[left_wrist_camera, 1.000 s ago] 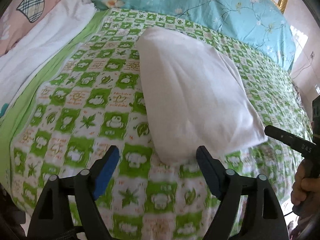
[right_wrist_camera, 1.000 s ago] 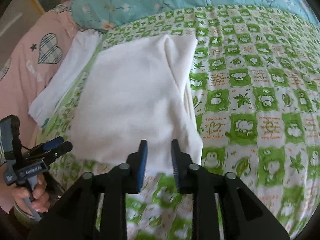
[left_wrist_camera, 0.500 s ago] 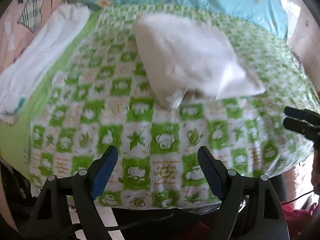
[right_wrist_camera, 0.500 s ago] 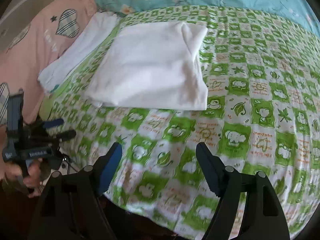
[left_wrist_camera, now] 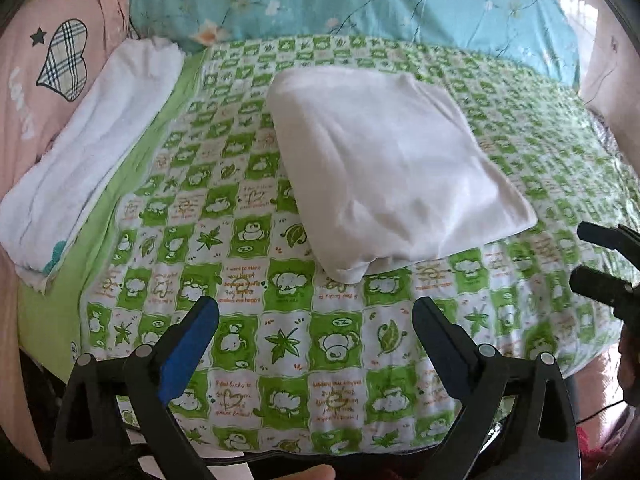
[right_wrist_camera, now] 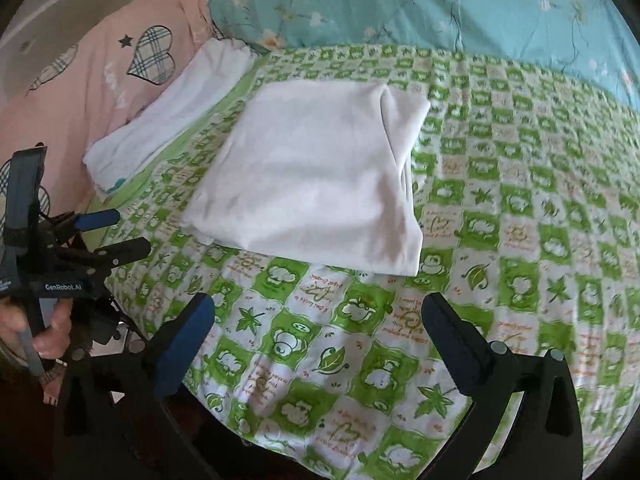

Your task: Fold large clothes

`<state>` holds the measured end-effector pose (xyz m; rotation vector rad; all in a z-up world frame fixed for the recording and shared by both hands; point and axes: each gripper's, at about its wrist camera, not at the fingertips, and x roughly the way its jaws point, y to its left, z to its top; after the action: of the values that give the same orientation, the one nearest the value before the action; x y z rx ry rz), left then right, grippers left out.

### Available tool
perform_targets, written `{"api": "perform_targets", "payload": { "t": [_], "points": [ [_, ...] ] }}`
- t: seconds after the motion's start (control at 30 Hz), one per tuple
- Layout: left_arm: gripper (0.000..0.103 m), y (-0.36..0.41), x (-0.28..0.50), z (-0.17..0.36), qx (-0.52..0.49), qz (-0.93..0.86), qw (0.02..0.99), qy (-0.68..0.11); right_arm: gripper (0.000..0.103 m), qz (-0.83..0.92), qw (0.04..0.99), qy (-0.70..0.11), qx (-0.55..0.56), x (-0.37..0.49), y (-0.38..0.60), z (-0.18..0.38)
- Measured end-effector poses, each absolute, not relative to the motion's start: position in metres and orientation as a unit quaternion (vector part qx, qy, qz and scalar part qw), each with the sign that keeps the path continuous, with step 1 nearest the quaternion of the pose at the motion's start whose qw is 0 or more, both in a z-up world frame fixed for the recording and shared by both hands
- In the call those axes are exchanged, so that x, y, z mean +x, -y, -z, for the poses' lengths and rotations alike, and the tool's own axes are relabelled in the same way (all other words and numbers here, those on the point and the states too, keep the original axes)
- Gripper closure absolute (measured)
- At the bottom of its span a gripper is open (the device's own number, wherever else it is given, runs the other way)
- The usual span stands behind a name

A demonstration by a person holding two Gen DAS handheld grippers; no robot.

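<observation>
A white garment [left_wrist_camera: 394, 164] lies folded into a rectangle on the green and white patterned bed cover [left_wrist_camera: 248, 280]; it also shows in the right wrist view [right_wrist_camera: 316, 184]. My left gripper [left_wrist_camera: 316, 316] is open and empty, held back from the garment's near corner over the bed's front edge. It also shows at the left of the right wrist view [right_wrist_camera: 116, 232]. My right gripper [right_wrist_camera: 318, 318] is open and empty, a short way in front of the garment's near edge. Its fingertips show at the right of the left wrist view [left_wrist_camera: 600, 256].
A second folded white cloth [left_wrist_camera: 92, 136] lies along the bed's left side, also in the right wrist view [right_wrist_camera: 168, 112]. A pink pillow with a plaid heart [left_wrist_camera: 44, 68] is at the left and a blue floral quilt [left_wrist_camera: 360, 0] at the back.
My right gripper has opened, let go of the garment's near edge and pulled back. Both grippers have backed away from the garment toward the bed's front edge.
</observation>
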<state>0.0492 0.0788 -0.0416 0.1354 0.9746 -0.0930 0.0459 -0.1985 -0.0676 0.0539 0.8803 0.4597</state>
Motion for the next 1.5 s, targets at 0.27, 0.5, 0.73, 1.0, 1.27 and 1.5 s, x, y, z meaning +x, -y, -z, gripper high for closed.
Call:
{"api": "perform_targets", "payload": {
  "t": [0.27, 0.5, 0.73, 1.0, 1.27, 1.5],
  "points": [
    [0.005, -0.077, 0.058, 0.045, 0.070, 0.040, 0.881, -0.467, 0.000, -0.231, 0.872, -0.431, 0.018, 0.054, 0.187, 0.078],
    [0.005, -0.073, 0.057, 0.027, 0.074, 0.042, 0.890, -0.448, 0.000, -0.233, 0.874, -0.426, 0.015, 0.061, 0.179, 0.067],
    [0.005, -0.069, 0.058, 0.016, 0.076, 0.044, 0.894, -0.440, 0.000, -0.240, 0.878, -0.415, 0.005, 0.071, 0.172, 0.054],
    [0.005, -0.065, 0.057, 0.014, 0.077, 0.042, 0.895, -0.438, 0.000, -0.243, 0.875, -0.418, 0.008, 0.075, 0.166, 0.053],
    [0.005, -0.068, 0.064, 0.014, 0.076, 0.036, 0.895, -0.439, 0.000, -0.245, 0.874, -0.419, 0.013, 0.081, 0.169, 0.052],
    [0.005, -0.069, 0.062, 0.012, 0.075, 0.035, 0.896, -0.437, 0.000, -0.244, 0.875, -0.417, 0.015, 0.081, 0.169, 0.050]
  ]
}}
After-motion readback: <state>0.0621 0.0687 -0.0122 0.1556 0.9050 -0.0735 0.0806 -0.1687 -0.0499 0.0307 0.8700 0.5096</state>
